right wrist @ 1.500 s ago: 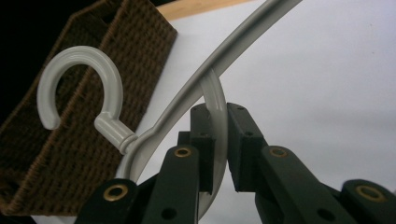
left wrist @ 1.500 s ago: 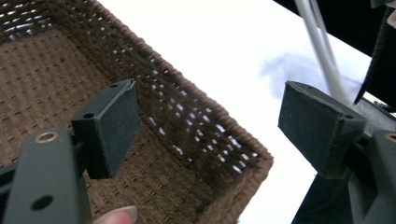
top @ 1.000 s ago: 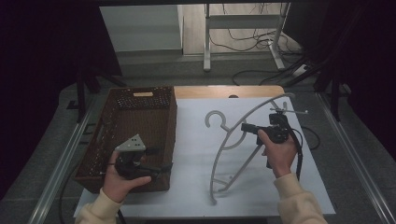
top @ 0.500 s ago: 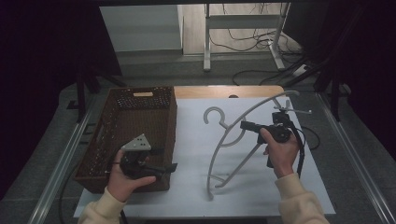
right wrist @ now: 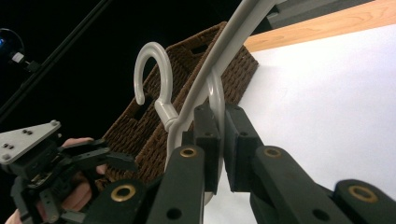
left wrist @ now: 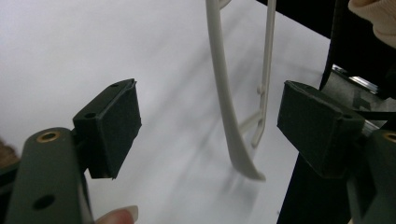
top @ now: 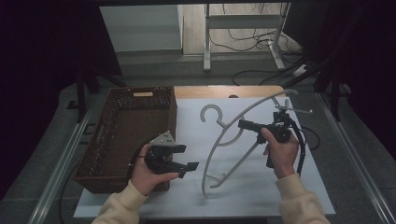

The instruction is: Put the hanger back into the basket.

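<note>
A white plastic hanger (top: 233, 135) is tilted up over the white table, its hook (top: 211, 112) toward the far side and its lower end near the mat. My right gripper (top: 243, 124) is shut on the hanger (right wrist: 205, 100) just below the hook (right wrist: 152, 70). At the near left, beside the basket, my left gripper (top: 187, 157) stands open with nothing between its pads. Its own view looks at the hanger's lower end (left wrist: 233, 140) beyond the open jaws (left wrist: 210, 126).
A brown wicker basket (top: 105, 140) stands on the left of the table, close to my left hand. A wooden strip (top: 224, 91) runs along the far edge of the white mat (top: 247, 191). Metal rails (top: 56, 172) border both sides.
The right gripper has lifted and tilted the hanger higher, with its lower end swinging toward the left gripper. The left gripper has edged slightly right.
</note>
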Motion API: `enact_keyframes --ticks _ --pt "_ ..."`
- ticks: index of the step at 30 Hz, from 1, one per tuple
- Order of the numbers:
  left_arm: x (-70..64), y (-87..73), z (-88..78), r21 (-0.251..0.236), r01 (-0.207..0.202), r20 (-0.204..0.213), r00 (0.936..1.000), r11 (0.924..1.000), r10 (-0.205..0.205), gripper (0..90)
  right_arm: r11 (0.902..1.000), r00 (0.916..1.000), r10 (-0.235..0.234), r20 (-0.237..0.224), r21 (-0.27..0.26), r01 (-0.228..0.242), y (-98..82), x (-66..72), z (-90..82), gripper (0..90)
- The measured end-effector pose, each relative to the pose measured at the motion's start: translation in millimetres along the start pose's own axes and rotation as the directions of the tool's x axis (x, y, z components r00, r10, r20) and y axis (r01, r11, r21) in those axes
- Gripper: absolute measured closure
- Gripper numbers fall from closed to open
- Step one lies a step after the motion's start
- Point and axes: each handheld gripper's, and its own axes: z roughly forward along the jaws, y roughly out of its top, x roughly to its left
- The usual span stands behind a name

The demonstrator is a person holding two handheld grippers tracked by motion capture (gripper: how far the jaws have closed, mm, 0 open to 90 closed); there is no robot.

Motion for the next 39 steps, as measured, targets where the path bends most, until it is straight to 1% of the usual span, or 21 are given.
enact_keyframes --ticks 1,4,5,7,10,11,12,15,17,18,21,23,24,25,26,29,30,35,36,37,39 --pt "0.0 0.0 0.0 0.000 0.000 0.000 1.0000 1.0000 0.000 22.3 1.0000 1.0000 0.000 0.000 0.000 0.000 0.0 0.0 0.0 84.7" --pt "0.5 5.6 10.4 -0.001 0.010 0.024 0.9997 0.9999 -0.010 23.6 1.0000 0.9998 0.002 -0.020 0.002 -0.002 -0.8 -0.5 0.6 84.7" --pt "1.2 9.2 18.0 0.002 0.017 0.036 0.9992 0.9999 -0.017 25.3 1.0000 0.9996 0.001 -0.027 0.007 0.000 -1.4 -1.0 1.1 84.7" --pt "1.8 11.0 22.1 0.002 0.019 0.045 0.9988 0.9998 -0.019 27.3 1.0000 0.9995 0.003 -0.031 0.007 -0.003 -1.8 -1.1 1.5 84.8" --pt "4.6 17.7 38.2 0.014 0.029 0.069 0.9972 0.9995 -0.030 32.7 0.9999 0.9988 0.008 -0.048 0.007 -0.007 -2.7 -1.1 2.5 84.7" --pt "4.6 17.7 38.2 0.014 0.029 0.069 0.9972 0.9995 -0.030 34.4 0.9999 0.9988 0.008 -0.048 0.007 -0.007 -2.7 -1.1 2.5 84.7" --pt "5.0 20.4 45.7 0.024 0.027 0.064 0.9975 0.9994 -0.028 35.9 0.9999 0.9983 0.012 -0.057 0.008 -0.012 -3.3 -0.8 3.2 84.7" --pt "4.7 23.5 53.0 0.028 0.023 0.060 0.9979 0.9993 -0.025 44.1 0.9998 0.9975 0.015 -0.069 0.012 -0.014 -4.7 1.0 5.2 84.7" --pt "3.6 24.4 54.4 0.029 0.031 0.066 0.9973 0.9991 -0.033 52.8 0.9998 0.9973 0.016 -0.072 0.011 -0.015 -5.2 2.0 6.0 84.7" --pt "1.2 26.0 56.8 0.040 0.014 0.064 0.9978 0.9991 -0.017 56.1 0.9997 0.9965 0.017 -0.082 0.017 -0.016 -5.8 3.6 7.0 84.7" --pt "-0.2 26.9 58.2 0.038 0.024 0.068 0.9973 0.9990 -0.026 67.8 0.9997 0.9948 0.021 -0.100 0.017 -0.020 -6.1 5.3 7.8 84.6" --pt "-0.8 27.5 58.3 0.036 0.034 0.070 0.9968 0.9988 -0.037 70.1 0.9996 0.9937 0.019 -0.111 0.021 -0.017 -6.6 7.3 9.0 84.6" --pt "-1.3 27.6 57.9 0.032 0.040 0.078 0.9960 0.9987 -0.042 76.2 0.9995 0.9941 0.012 -0.107 0.029 -0.008 -7.5 9.0 10.5 84.5" --pt "-1.7 27.6 57.0 0.022 0.049 0.086 0.9949 0.9985 -0.051 76.2 0.9995 0.9941 0.012 -0.107 0.029 -0.008 -7.5 9.0 10.5 84.5" --pt "-2.8 27.7 54.9 0.028 0.057 0.083 0.9948 0.9980 -0.059 78.7 0.9994 0.9948 -0.002 -0.101 0.036 0.005 -8.7 10.3 12.1 84.4" --pt "-3.5 27.8 52.8 0.025 0.069 0.081 0.9942 0.9973 -0.071 79.8 0.9994 0.9938 0.005 -0.111 0.036 -0.001 -8.5 9.6 12.2 84.1" --pt "-4.5 27.7 50.9 0.015 0.060 0.066 0.9959 0.9981 -0.061 80.3 0.9992 0.9936 0.002 -0.113 0.040 0.003 -8.5 9.0 12.3 83.4" --pt "-6.2 26.9 46.9 -0.003 0.045 0.051 0.9977 0.9990 -0.045 80.2 0.9986 0.9935 -0.001 -0.114 0.052 0.007 -8.7 7.0 12.3 81.3" --pt "-6.2 26.5 45.7 -0.008 0.046 0.045 0.9980 0.9989 -0.045 80.2 0.9984 0.9931 -0.006 -0.117 0.056 0.012 -9.0 5.8 12.5 76.3" --pt "-6.0 26.1 44.6 -0.015 0.048 0.040 0.9981 0.9988 -0.047 80.2 0.9984 0.9931 -0.006 -0.117 0.056 0.012 -9.0 5.8 12.5 76.3" --pt "-4.8 25.0 41.3 -0.034 0.054 0.033 0.9980 0.9979 -0.053 80.2 0.9980 0.9924 -0.018 -0.122 0.058 0.026 -9.4 4.5 12.1 66.0"
